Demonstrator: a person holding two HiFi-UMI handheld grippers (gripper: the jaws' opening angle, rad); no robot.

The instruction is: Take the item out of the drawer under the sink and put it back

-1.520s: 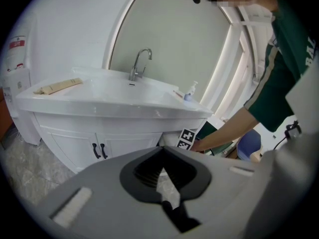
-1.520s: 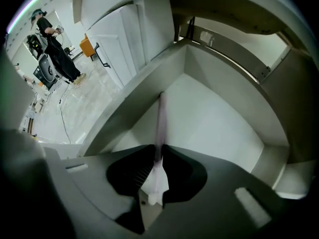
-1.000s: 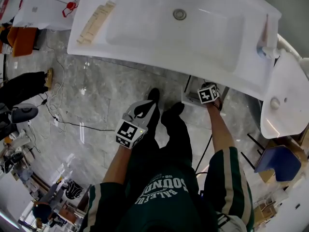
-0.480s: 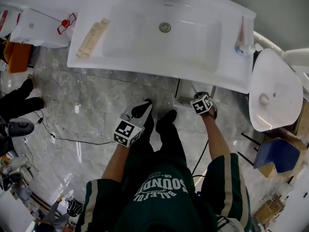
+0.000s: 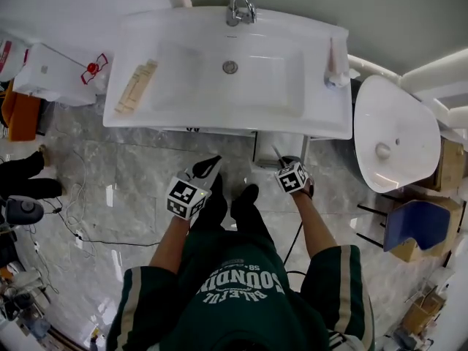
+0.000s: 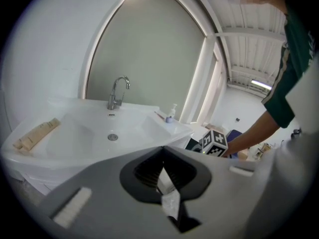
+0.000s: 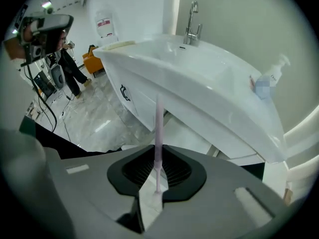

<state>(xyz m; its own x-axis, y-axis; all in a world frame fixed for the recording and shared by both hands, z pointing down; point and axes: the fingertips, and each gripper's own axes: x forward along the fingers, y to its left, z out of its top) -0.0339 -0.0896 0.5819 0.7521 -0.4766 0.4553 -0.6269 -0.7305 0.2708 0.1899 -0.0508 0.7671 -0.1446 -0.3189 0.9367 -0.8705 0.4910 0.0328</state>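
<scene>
Dark green jersey (image 5: 219, 316), white lettering (image 5: 238, 282), striped sleeves (image 5: 349, 284); black trousers (image 5: 247, 232), shoes (image 5: 247, 194).

The right gripper (image 7: 157, 187) has its jaws closed on the lower end of a thin pink stick (image 7: 158, 133), which stands upright from them in front of the white sink (image 7: 199, 78). A faucet (image 7: 192, 24) rises at the back of the sink and a soap bottle (image 7: 271, 81) stands on its right end. Under the sink's left part is a white cabinet (image 7: 139, 103) with a dark handle (image 7: 124, 92), and grey marbled floor (image 7: 94, 123) spreads to the left.
</scene>
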